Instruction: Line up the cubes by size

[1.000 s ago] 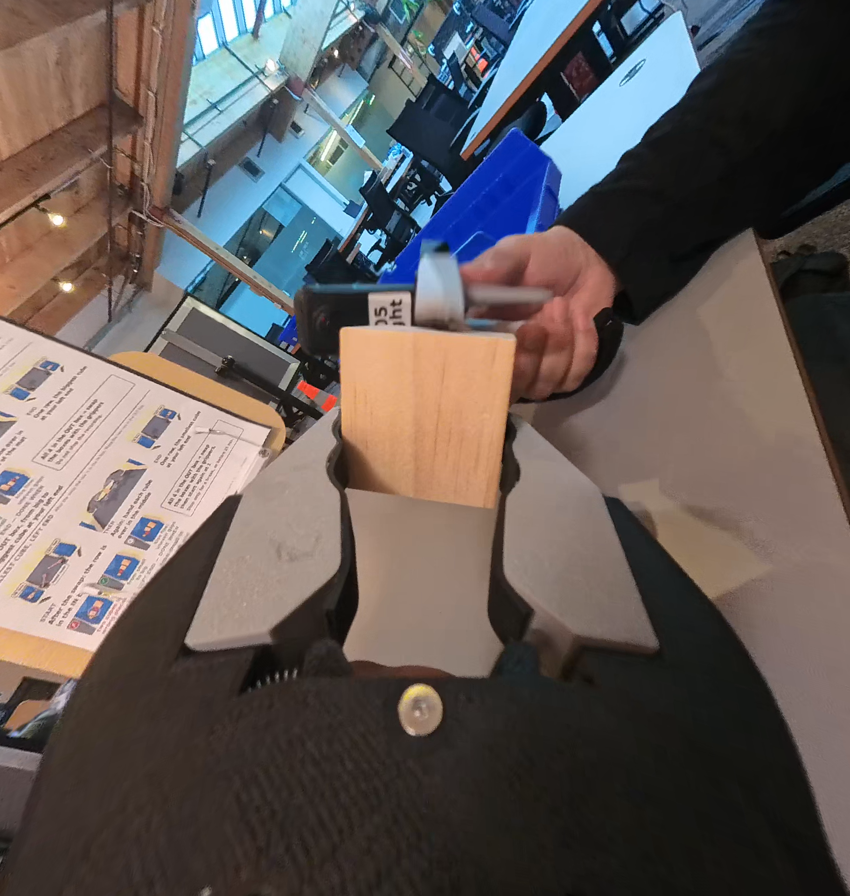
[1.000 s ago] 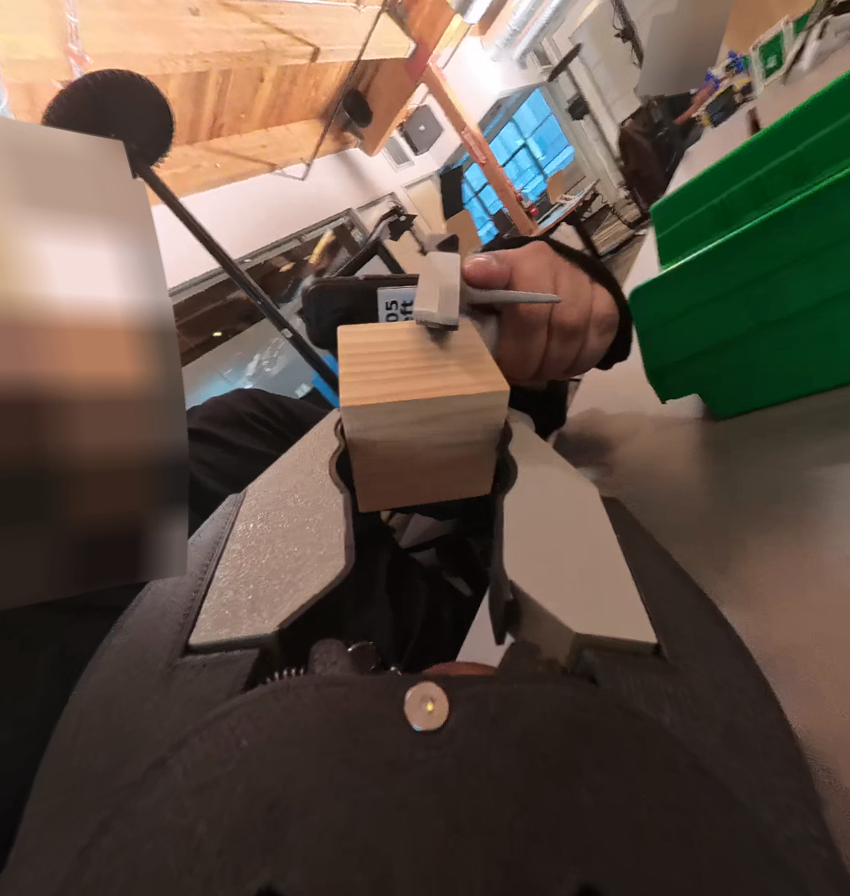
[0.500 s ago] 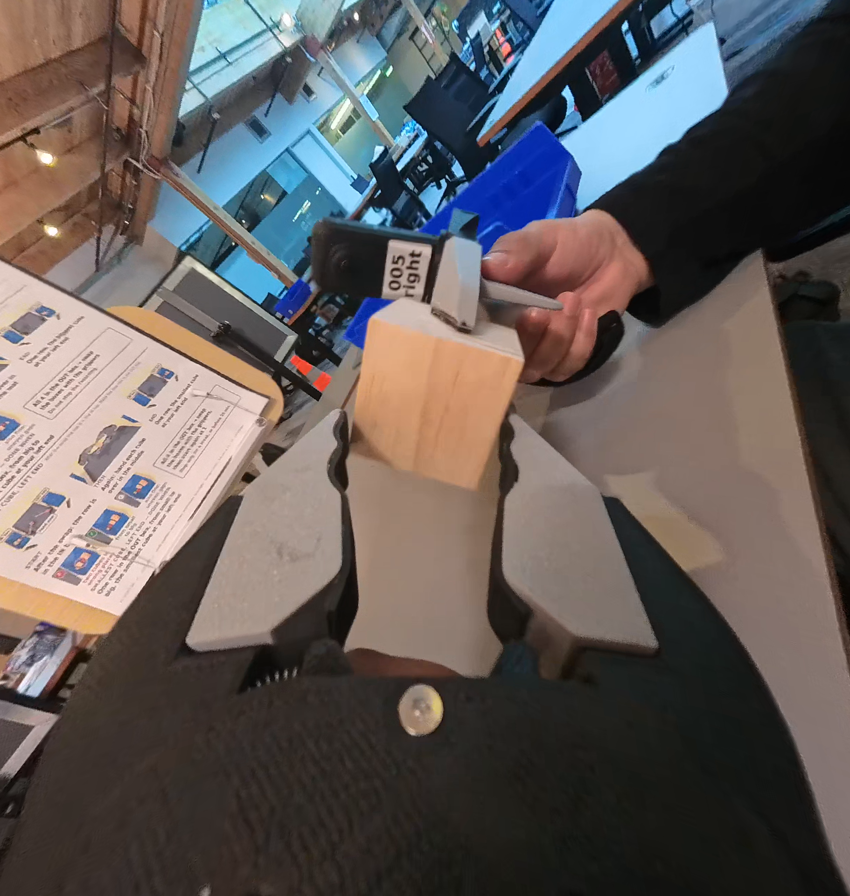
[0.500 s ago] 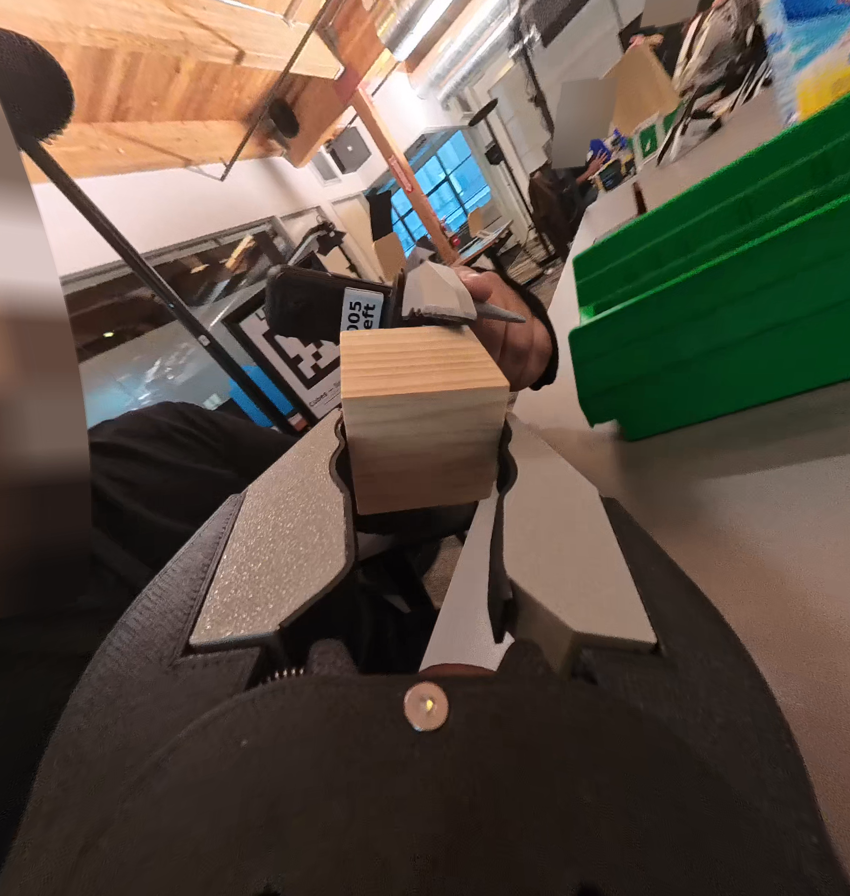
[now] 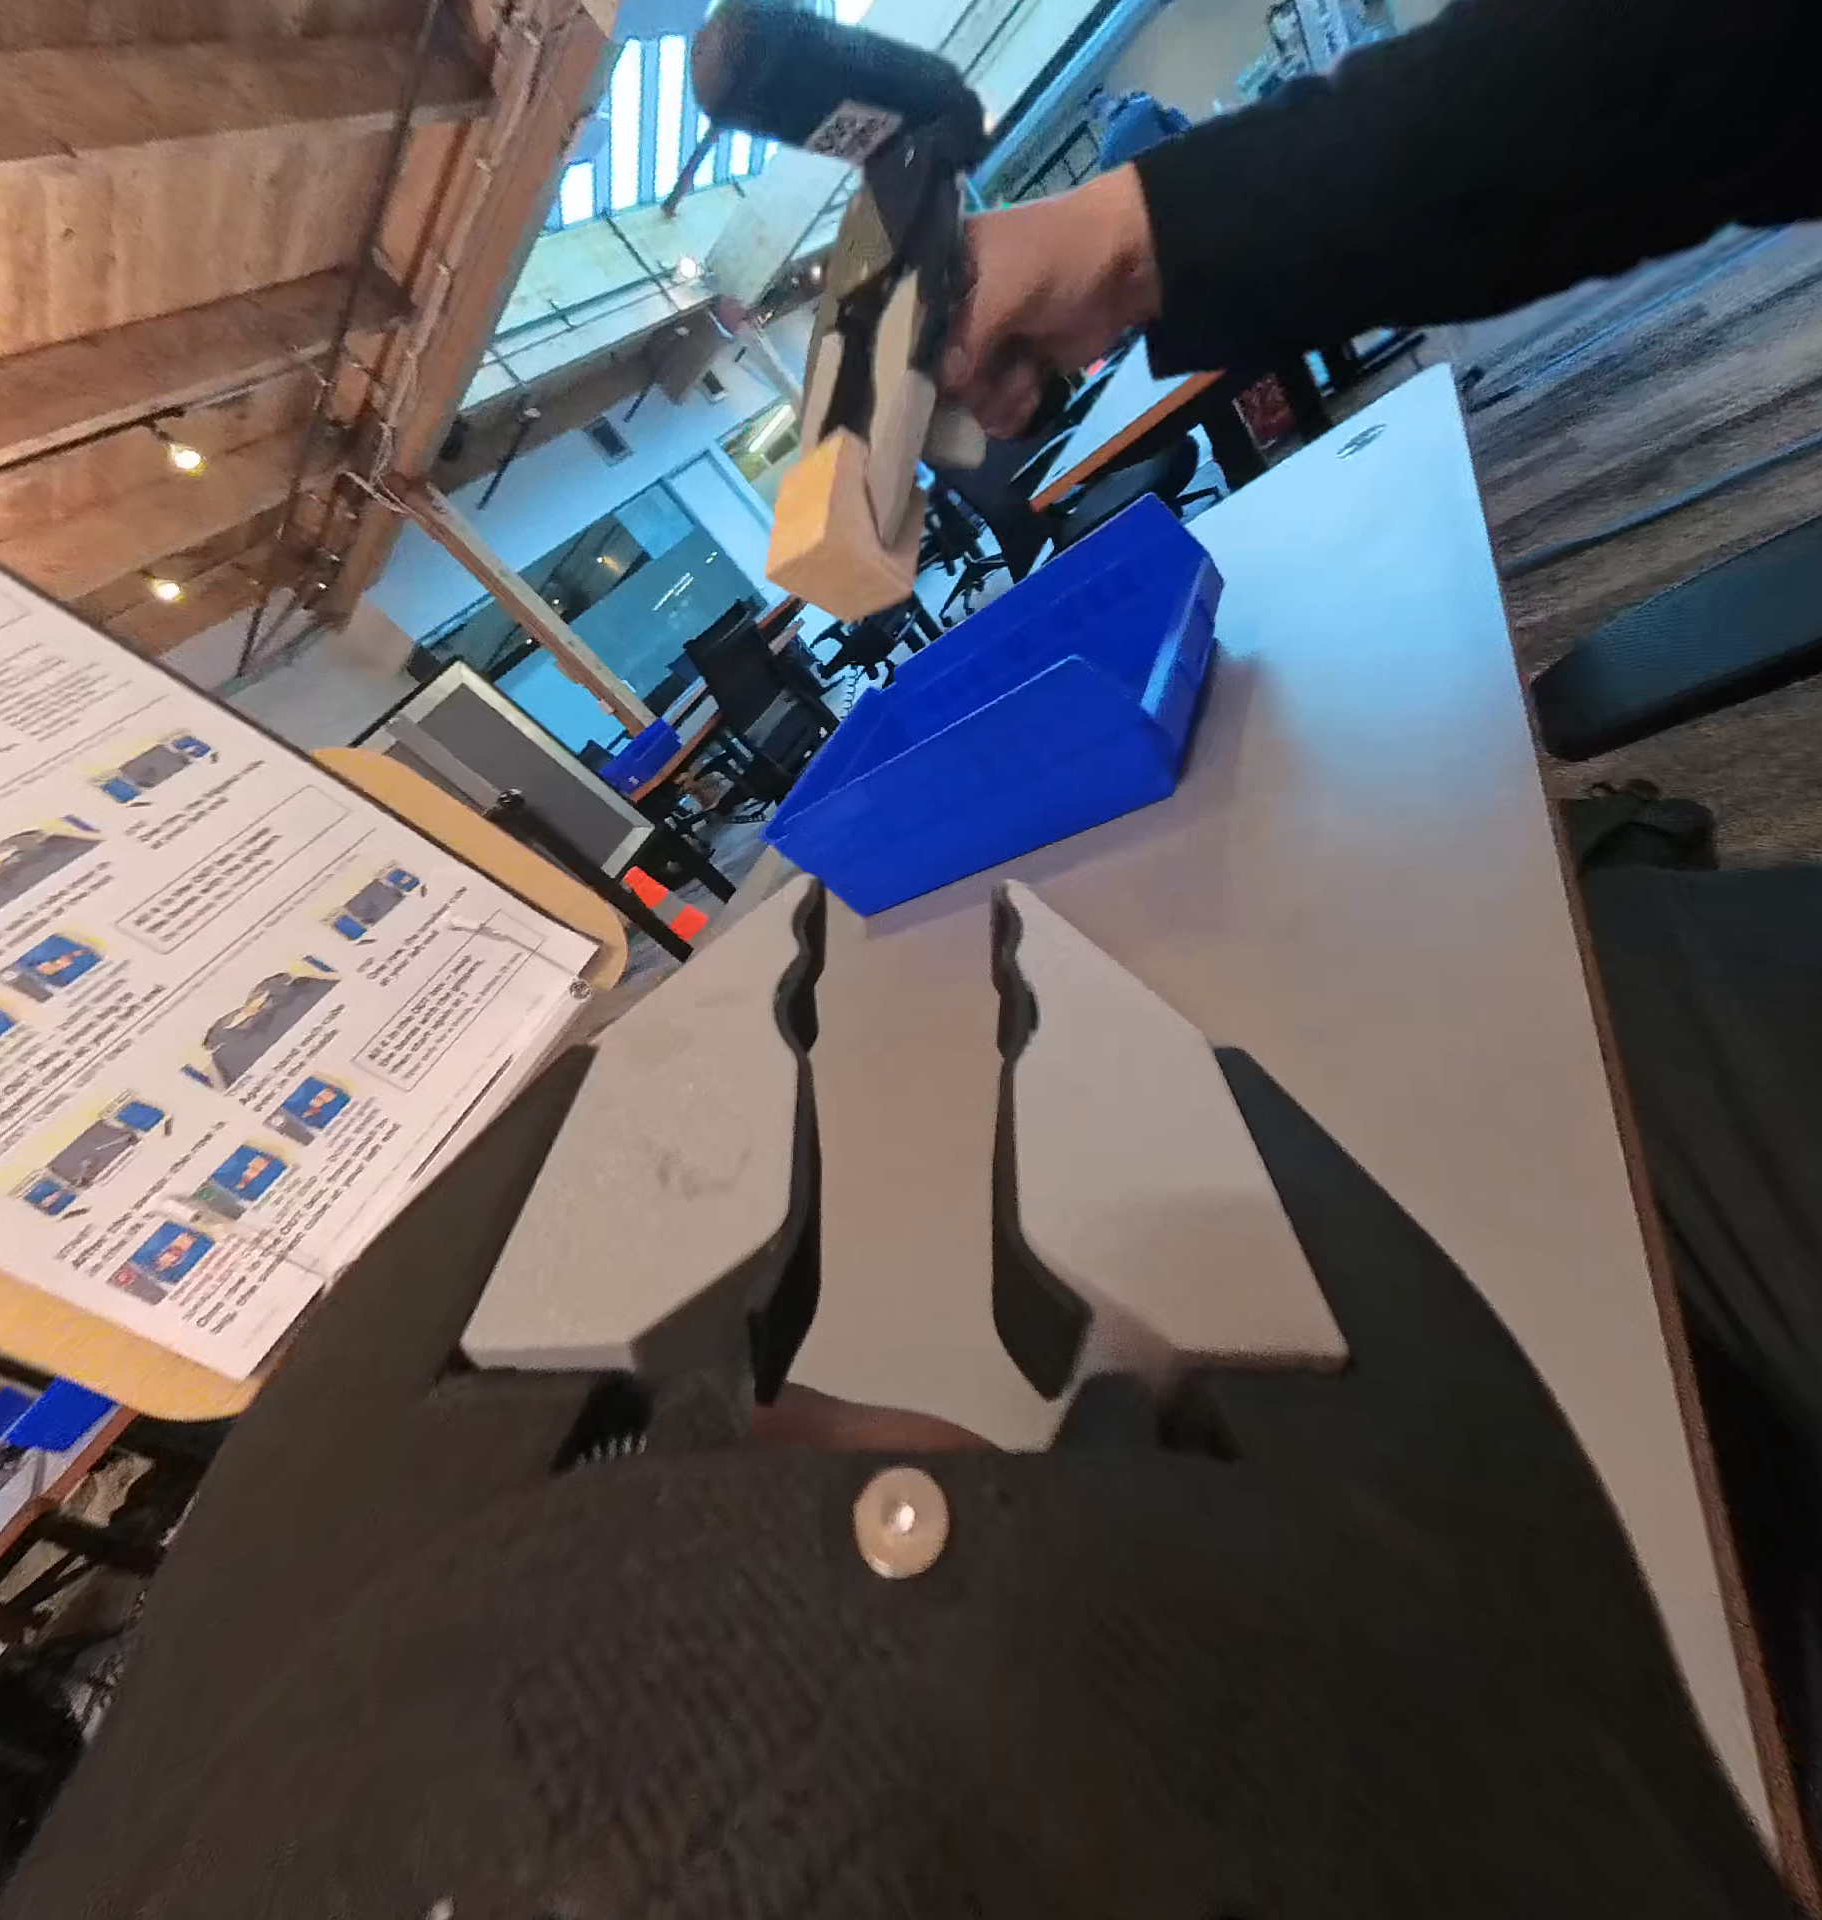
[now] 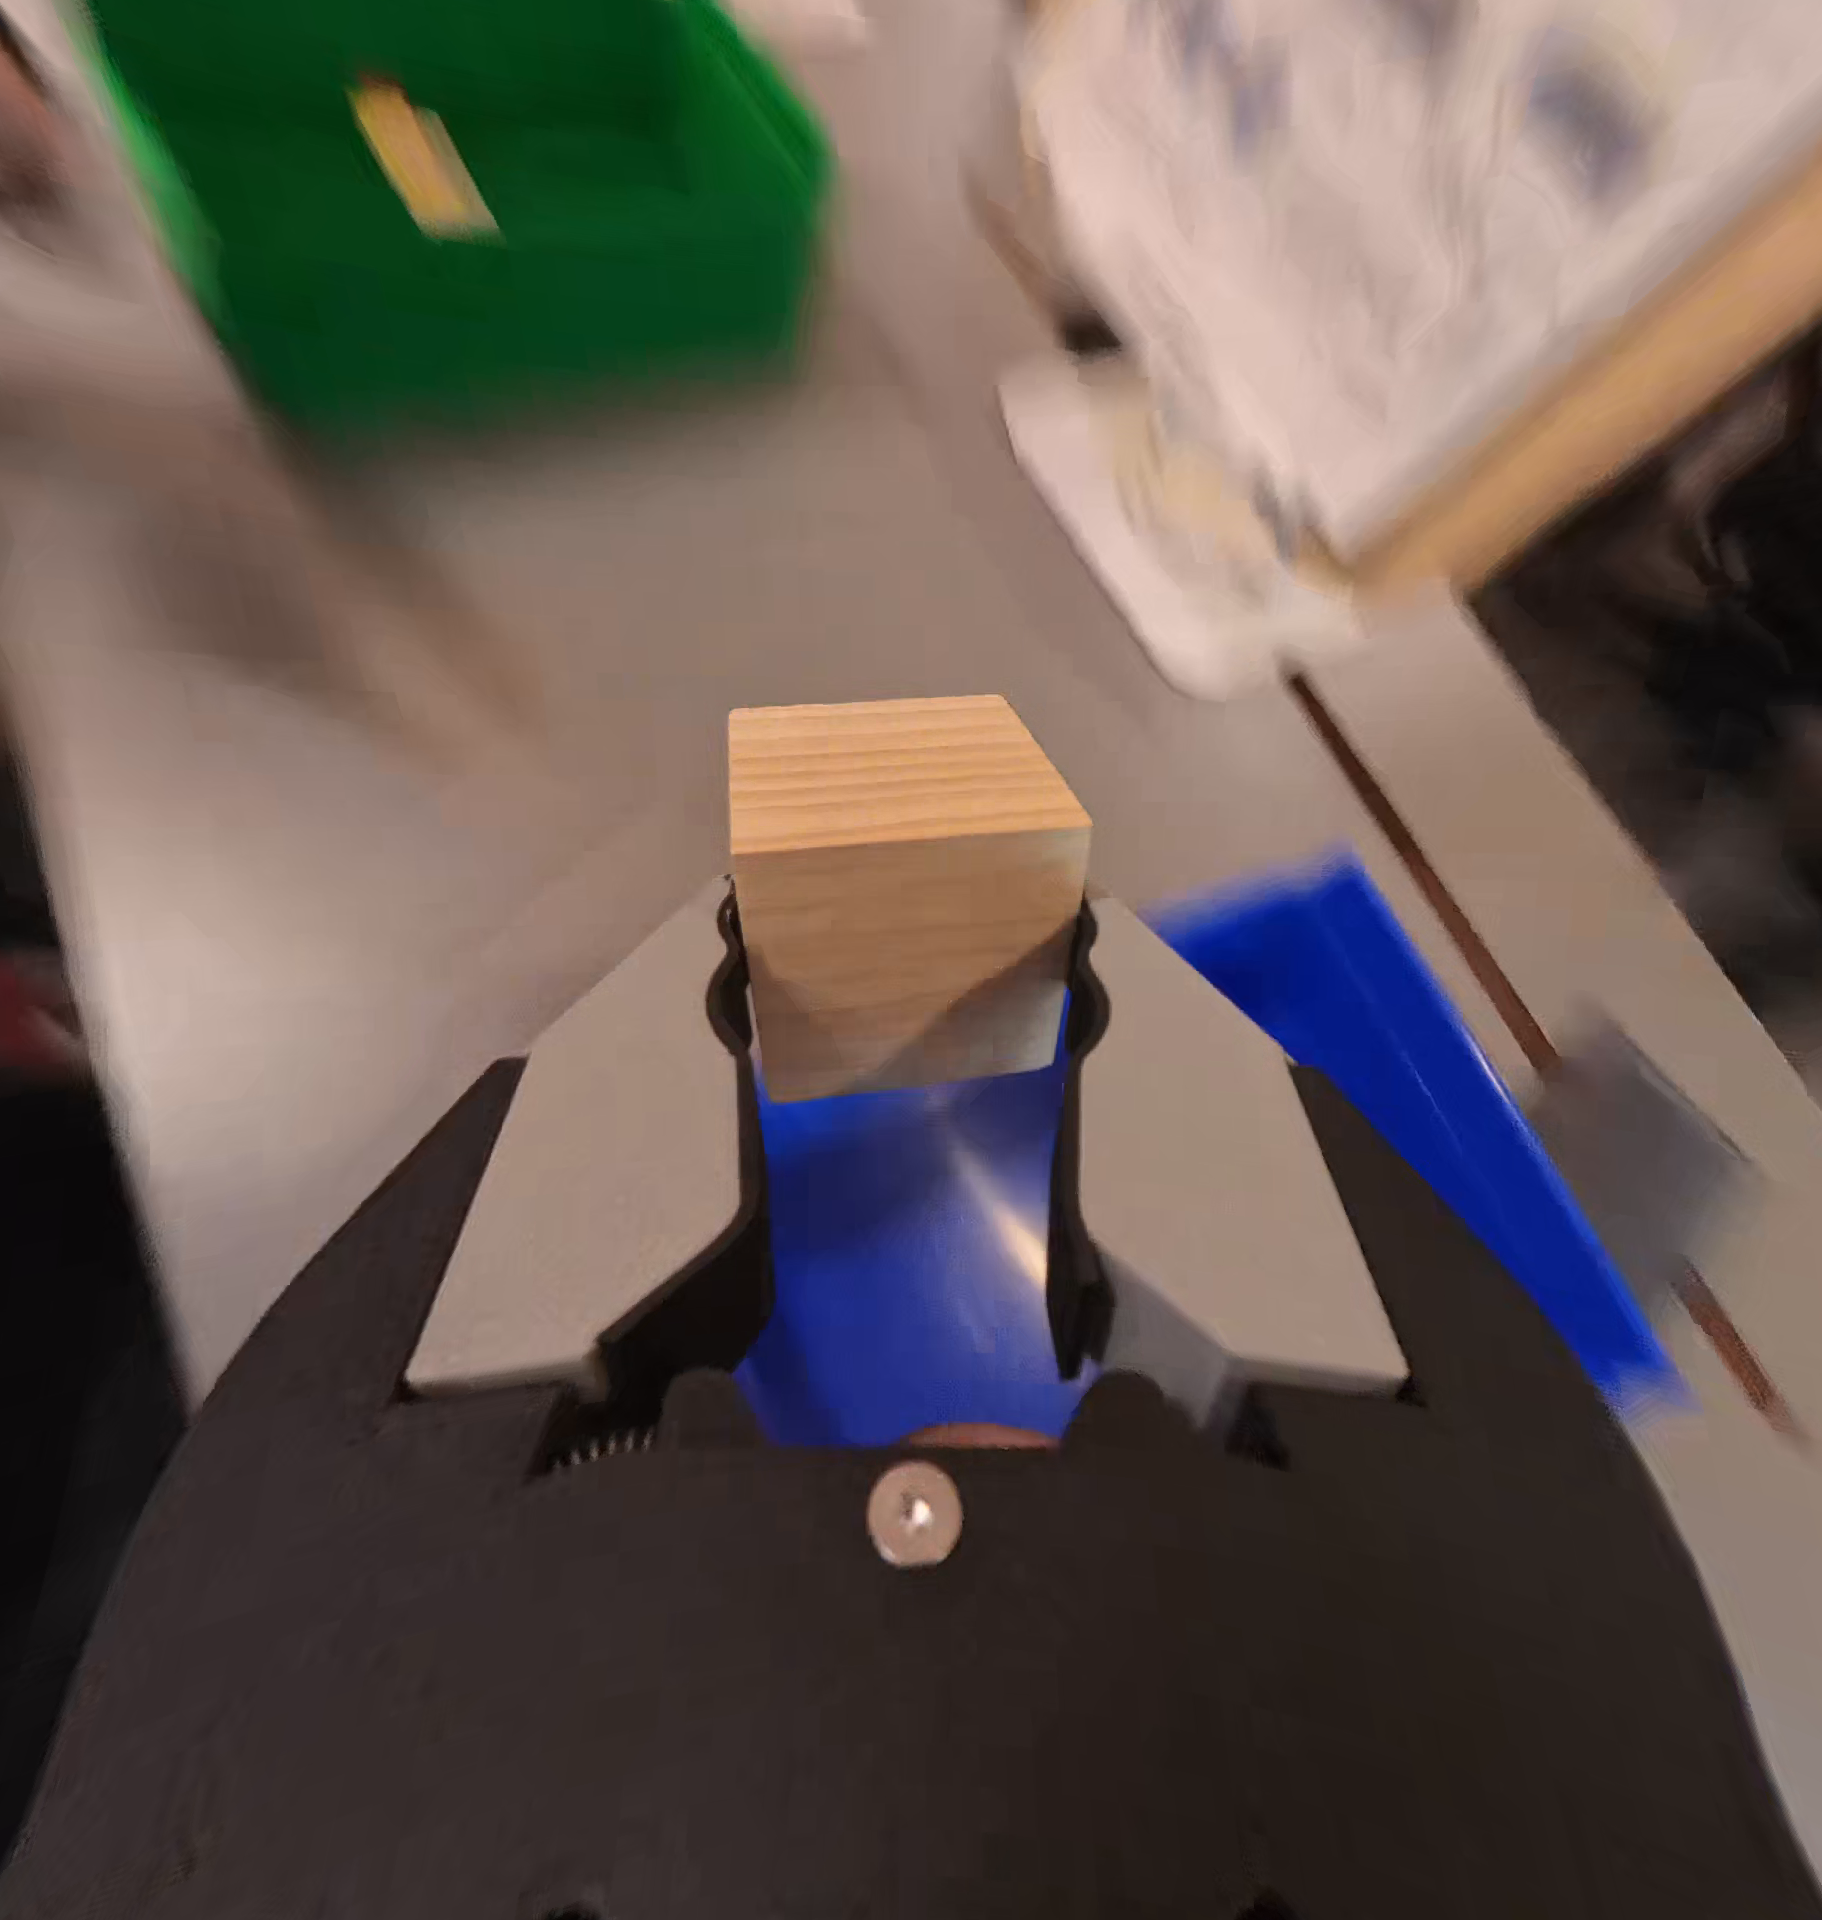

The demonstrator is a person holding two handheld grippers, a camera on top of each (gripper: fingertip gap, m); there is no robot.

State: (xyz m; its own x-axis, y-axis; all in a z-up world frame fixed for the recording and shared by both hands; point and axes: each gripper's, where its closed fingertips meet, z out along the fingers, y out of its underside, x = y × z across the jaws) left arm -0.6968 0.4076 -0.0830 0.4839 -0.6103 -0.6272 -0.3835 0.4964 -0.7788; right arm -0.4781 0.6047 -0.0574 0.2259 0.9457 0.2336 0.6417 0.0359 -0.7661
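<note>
A light wooden cube (image 6: pixel 902 831) sits between the fingertips of my right gripper (image 6: pixel 907 914), which is shut on it and holds it in the air over a blue bin (image 6: pixel 1354 1039). The right wrist view is blurred by motion. In the left wrist view the same cube (image 5: pixel 829 540) hangs in the right gripper (image 5: pixel 865 530), high above the blue bin (image 5: pixel 1011 748), held by a hand (image 5: pixel 1042 291) in a black sleeve. My left gripper (image 5: pixel 907 904) is open and empty, low over the grey table (image 5: pixel 1354 1039). No other cubes show.
A green bin (image 6: pixel 471 208) stands farther off on the table. An instruction sheet on a wooden board (image 5: pixel 159 987) leans at the left of the left gripper; it also shows blurred in the right wrist view (image 6: pixel 1406 260). The table's edge runs along the right.
Both grippers held the same cube one second ago. My left gripper has let go and opened. My right gripper has carried the cube away and swung over the blue bin.
</note>
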